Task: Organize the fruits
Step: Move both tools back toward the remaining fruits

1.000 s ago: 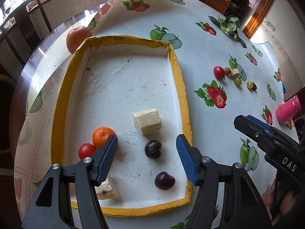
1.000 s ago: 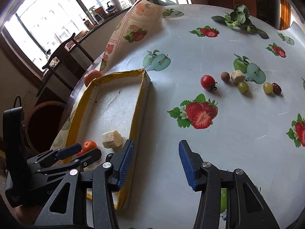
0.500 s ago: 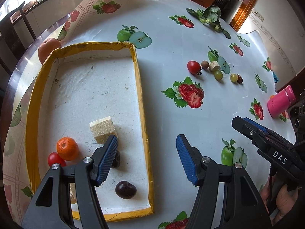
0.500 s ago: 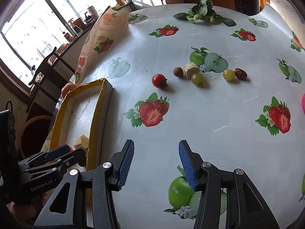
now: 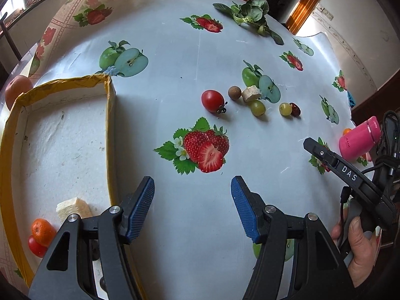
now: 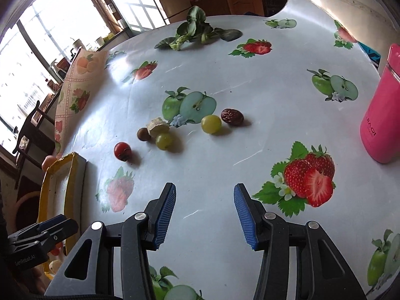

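Note:
A yellow-rimmed white tray (image 5: 108, 135) lies at the left; it also shows in the right wrist view (image 6: 72, 161). In it are an orange mandarin (image 5: 42, 228), a red tomato (image 5: 36, 246) and a pale cut chunk (image 5: 72, 207). On the cloth lie a cherry tomato (image 5: 212, 100) (image 6: 122, 150), a brown round fruit (image 5: 234, 92) (image 6: 143, 133), a pale chunk (image 5: 251, 93) (image 6: 157, 126), two green grapes (image 5: 258, 107) (image 5: 285, 108) and a dark red date (image 5: 295, 109) (image 6: 232, 117). My left gripper (image 5: 192, 210) is open and empty beside the tray's right wall. My right gripper (image 6: 205, 215) is open and empty, short of the loose fruits.
A pink bottle (image 6: 382, 122) stands at the right; it also shows in the left wrist view (image 5: 358, 138). Leafy greens (image 5: 250, 15) lie at the far side. A peach (image 5: 17, 88) sits behind the tray. The cloth carries printed fruit pictures.
Both grippers have moved right, away from the tray and towards the loose fruits. The tray has slid to the left of both views. Both stay open and empty.

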Tool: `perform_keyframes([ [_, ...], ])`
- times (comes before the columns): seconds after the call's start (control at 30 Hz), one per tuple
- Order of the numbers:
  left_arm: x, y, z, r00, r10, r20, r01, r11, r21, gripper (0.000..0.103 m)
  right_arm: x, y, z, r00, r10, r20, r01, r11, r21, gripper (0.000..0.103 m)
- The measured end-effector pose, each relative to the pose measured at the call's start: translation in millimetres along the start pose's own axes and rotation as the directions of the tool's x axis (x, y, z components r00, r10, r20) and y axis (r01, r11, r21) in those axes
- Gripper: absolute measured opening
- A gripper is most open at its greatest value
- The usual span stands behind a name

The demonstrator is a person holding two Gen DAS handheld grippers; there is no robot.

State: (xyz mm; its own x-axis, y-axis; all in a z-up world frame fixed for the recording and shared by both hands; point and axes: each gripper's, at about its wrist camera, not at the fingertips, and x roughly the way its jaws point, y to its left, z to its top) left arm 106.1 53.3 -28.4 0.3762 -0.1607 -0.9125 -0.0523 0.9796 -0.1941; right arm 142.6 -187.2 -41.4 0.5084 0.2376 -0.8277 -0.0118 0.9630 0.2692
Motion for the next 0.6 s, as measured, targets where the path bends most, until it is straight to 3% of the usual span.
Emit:
perform_keyframes([
  [0.37,50,-9,62,1.000,-0.016,0.020,0.016,1.000,0.002,0.063,35,-23,60,0.998,-0.030,0.060,0.024,0.995,0.100,0.049],
  [0.6,80,-17,80,0.999,-0.038,-0.005,0.038,0.999,-0.001,0.063,62,-26,75,0.999,-0.039,0.019,0.036,0.993,0.115,0.048],
])
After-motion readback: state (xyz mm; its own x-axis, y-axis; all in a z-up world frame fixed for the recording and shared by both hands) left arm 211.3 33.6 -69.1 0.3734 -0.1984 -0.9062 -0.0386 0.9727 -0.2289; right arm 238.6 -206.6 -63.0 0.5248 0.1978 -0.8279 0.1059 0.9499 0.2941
